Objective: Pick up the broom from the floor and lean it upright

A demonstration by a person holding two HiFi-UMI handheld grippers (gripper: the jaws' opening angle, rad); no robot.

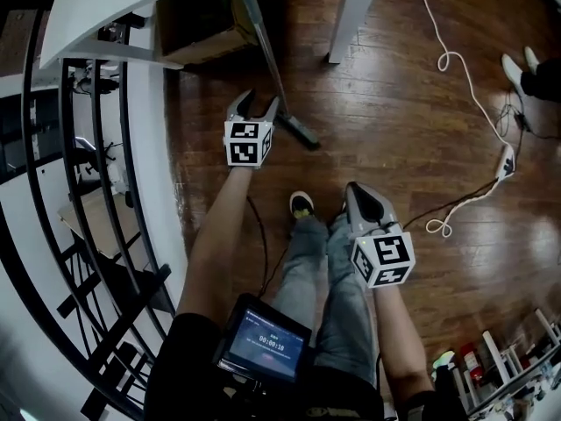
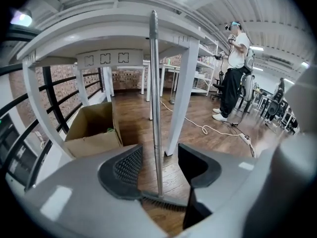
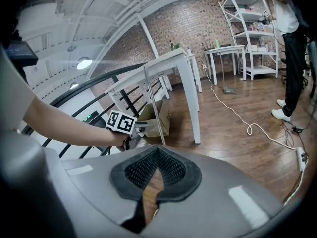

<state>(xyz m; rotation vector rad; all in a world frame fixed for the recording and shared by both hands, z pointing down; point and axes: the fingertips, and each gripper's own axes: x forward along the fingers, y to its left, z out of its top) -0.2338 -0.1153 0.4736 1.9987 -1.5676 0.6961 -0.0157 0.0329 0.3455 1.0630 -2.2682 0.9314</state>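
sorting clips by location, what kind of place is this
Likely an open lab or workshop-style room: rows of white work tables, a metal shelving rack by a brick wall, and a power cord trailing over the wood floor.

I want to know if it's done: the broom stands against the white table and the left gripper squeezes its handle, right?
No squeezing: the left gripper view shows the left gripper open, jaws apart, clear of the handle. The broom does stand against the white table.
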